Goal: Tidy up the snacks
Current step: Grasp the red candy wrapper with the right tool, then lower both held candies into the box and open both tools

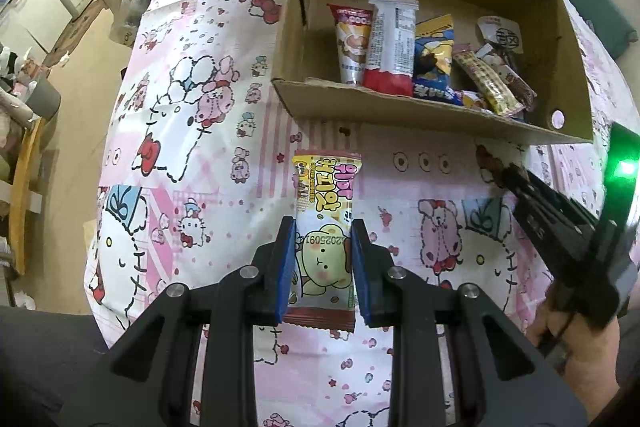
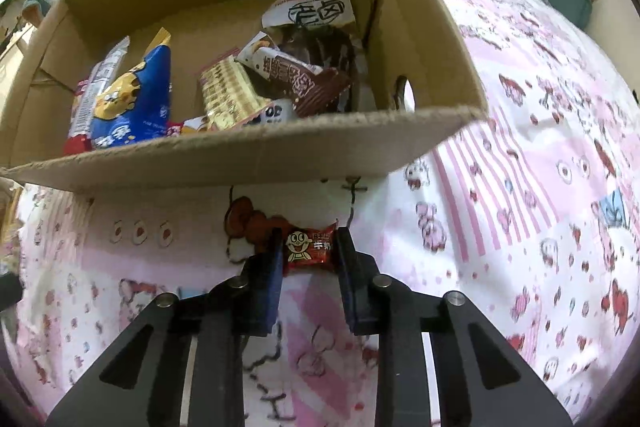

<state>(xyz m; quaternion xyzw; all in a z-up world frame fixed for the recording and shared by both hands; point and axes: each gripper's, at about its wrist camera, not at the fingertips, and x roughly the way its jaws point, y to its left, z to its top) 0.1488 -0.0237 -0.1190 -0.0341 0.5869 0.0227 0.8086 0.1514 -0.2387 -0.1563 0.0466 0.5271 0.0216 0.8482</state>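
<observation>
My left hand-held gripper is clamped on a long cookie packet, my right hand-held gripper on a small red candy, both just short of the cardboard box on the bed sheet. Either could clip the box's near wall, and the slick candy, pinched only by its ends, might slip out onto the bed

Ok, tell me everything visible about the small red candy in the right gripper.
The red candy is a small, glossy, crinkled wrapper, pillow-shaped with flared ends. Its front shows a round cartoon face with wide eyes and white Chinese characters on red. It sits crosswise between the right gripper's fingers, pinched at both ends near the fingertips, face toward the camera. It hangs above the patterned bedsheet, just short of the cardboard box. Nothing else touches it.
</observation>
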